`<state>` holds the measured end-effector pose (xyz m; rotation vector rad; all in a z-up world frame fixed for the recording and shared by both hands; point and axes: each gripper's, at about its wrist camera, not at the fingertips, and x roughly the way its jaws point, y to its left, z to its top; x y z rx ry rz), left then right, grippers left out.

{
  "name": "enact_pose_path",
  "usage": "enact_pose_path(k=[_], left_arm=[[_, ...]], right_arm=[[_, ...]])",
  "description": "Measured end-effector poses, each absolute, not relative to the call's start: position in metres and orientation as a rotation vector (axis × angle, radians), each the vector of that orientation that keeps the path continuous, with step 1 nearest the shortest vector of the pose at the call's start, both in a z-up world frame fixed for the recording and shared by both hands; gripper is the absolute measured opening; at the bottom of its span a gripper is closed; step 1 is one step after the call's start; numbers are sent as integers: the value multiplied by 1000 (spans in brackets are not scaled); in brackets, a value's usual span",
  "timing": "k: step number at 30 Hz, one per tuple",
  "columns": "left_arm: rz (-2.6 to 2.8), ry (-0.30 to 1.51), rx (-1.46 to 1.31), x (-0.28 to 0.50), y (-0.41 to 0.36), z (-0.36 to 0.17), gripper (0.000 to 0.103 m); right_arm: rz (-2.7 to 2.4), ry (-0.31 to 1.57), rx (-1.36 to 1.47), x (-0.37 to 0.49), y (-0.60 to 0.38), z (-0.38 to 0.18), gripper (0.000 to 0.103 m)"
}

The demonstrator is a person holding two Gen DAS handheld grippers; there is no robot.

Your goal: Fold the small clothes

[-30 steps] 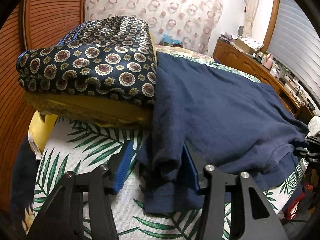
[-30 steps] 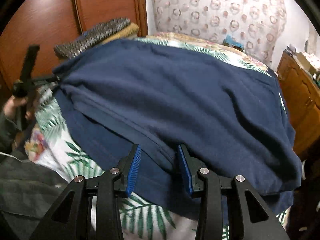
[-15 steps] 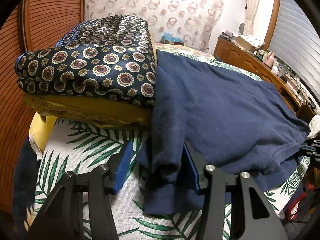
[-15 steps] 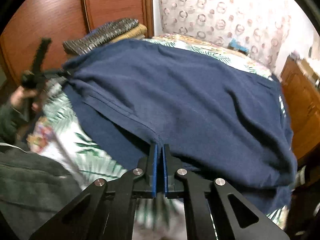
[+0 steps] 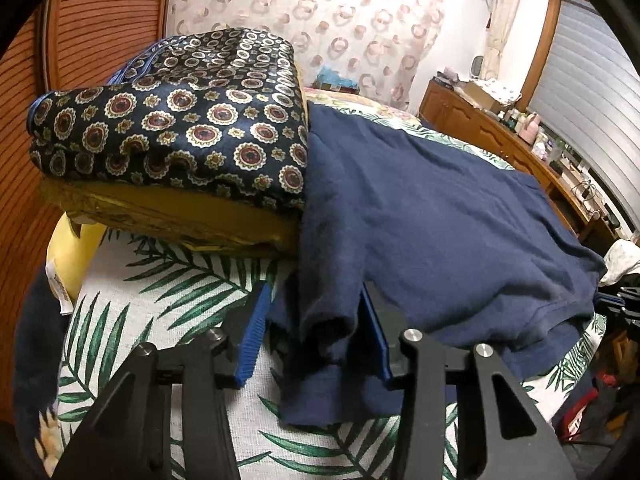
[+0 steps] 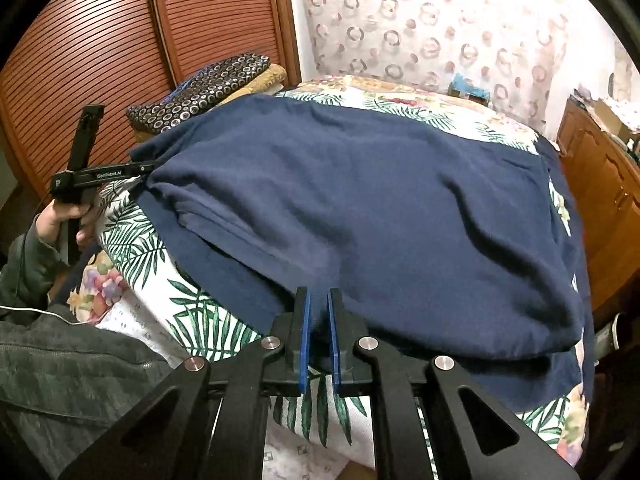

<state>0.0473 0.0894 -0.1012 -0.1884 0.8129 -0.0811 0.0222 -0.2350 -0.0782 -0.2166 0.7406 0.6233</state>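
Observation:
A navy shirt (image 5: 440, 208) lies spread over the leaf-print bed (image 5: 160, 280). My left gripper (image 5: 314, 340) straddles its bunched near-left corner. Its jaws are closing, and a sliver of room remains beside the left pad (image 5: 252, 340). In the right wrist view the same shirt (image 6: 360, 200) fills the bed, and the left gripper (image 6: 144, 168) sits at its far-left corner. My right gripper (image 6: 318, 308) pinches the near hem, which tents up into the pads. Its jaws are easing open a little, with cloth still between them. In the left wrist view the right gripper (image 5: 612, 304) shows at the right edge.
A folded stack, dark medallion-print cloth (image 5: 172, 132) over mustard fabric (image 5: 180, 212), rests against the shirt's left side. Louvred wooden doors (image 6: 100, 60) stand behind. A wooden dresser (image 5: 500, 132) lines the right. A hand (image 6: 64, 216) and a dark jacket (image 6: 72, 360) are at the left.
The right gripper went from open around the hem to closed on it, then lifted it slightly. The left gripper's jaws narrowed a little around the corner and stayed in place.

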Motion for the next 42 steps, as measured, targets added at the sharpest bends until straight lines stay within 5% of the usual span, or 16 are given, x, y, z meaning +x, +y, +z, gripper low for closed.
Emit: enact_pose_path(k=[2,6,7,22,42], left_arm=[[-87,812,-184,46,87,-101,41],[-127,812,-189,45,81,-102,11],[-137,805,-200,44,80,-100,10],[-385,646,-193,69,8,-18,8],[-821,664,50,129,-221,71,8]], right_arm=[[608,740,-222,22,-236,-78,16],[586,748,-212,26,-237,-79,34],[584,752,-205,27,-237,-80,35],[486,703,-139,36,-275,-78,37],[308,618,8,11,-350,-75,38]])
